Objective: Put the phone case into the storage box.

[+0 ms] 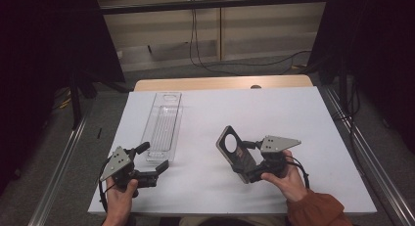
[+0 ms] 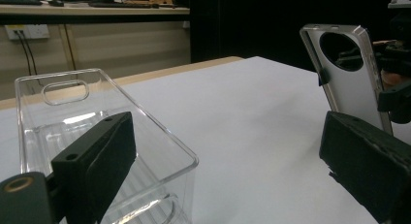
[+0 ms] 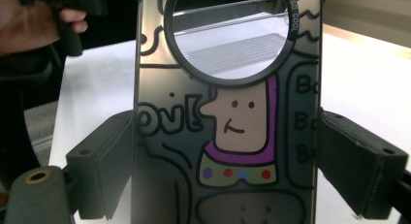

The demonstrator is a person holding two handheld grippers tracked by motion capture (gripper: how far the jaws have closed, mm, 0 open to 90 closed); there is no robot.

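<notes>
A phone case (image 1: 234,151) with a round camera hole stands tilted above the white table top (image 1: 274,118), and my right gripper (image 1: 248,161) is shut on its two long edges. In the right gripper view the case (image 3: 228,127) shows a cartoon figure with a purple collar, pinched between both black jaws of that gripper (image 3: 228,170). A long clear plastic tray (image 1: 164,125) lies empty at the left of the table. My left gripper (image 1: 152,156) hovers open just past the tray's near end with nothing in it. The left gripper view has the tray (image 2: 145,117) behind its left jaw and the case (image 2: 349,88) at the right.
A strip of wooden table (image 1: 220,83) shows beyond the white top. Metal rails (image 1: 364,152) run along both sides on the floor, with cables (image 1: 254,64) behind. Dark curtains (image 1: 44,50) hang left and right. The white top between tray and case is bare.
</notes>
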